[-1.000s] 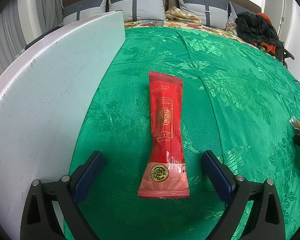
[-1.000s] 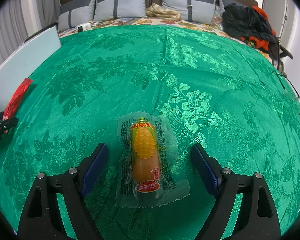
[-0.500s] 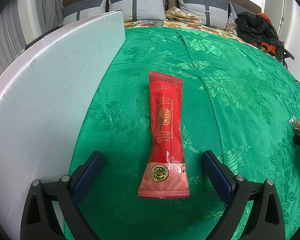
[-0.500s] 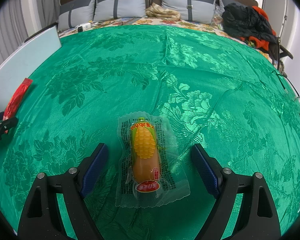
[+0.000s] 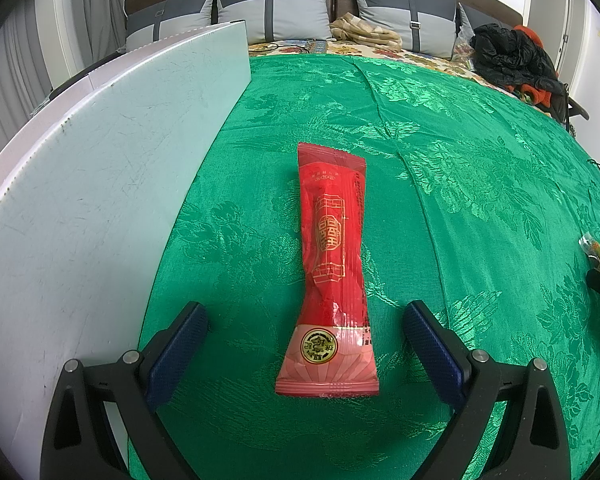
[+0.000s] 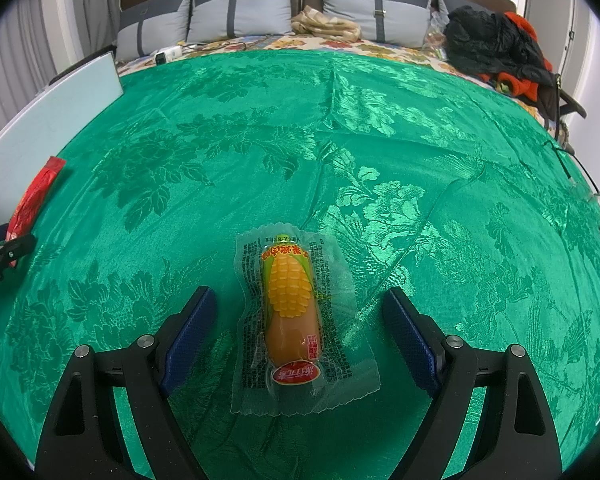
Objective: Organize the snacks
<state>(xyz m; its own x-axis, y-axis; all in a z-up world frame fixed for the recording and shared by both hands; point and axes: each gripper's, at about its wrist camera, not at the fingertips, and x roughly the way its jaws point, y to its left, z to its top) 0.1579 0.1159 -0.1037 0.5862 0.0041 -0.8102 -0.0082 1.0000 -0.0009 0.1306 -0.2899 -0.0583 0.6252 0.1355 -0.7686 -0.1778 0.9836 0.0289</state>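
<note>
A bed spread with a green brocade cloth (image 6: 380,152) filled both views, grey pillows (image 6: 244,12) lined up at the headboard. The red snack packet (image 5: 330,264) lay flat on that cloth, lengthwise between the spread jaws of the left gripper (image 5: 304,344), which was released and touching nothing. The corn sausage pack (image 6: 296,316), a clear pouch with a wide crimped border, lay the same way between the parted jaws of the right gripper (image 6: 300,320), also released and empty.

Each tool seemed lined up for a pick, so the grasp looked like the step in hand. Doing it well probably meant lowering until the pads (image 5: 176,354) flanked the firm body rather than thin film: on the sausage, closing across the orange middle, not the loose clear edge; on the red packet, closing at its narrow waist, where the wrapper was already pinched in. Slick wrappers on soft bedding could slide or sink, so a slow squeeze seemed wise.

A pale board (image 5: 100,184) stood just left of the red packet, and dark clothing (image 6: 488,48) was heaped at the far right of the bed
</note>
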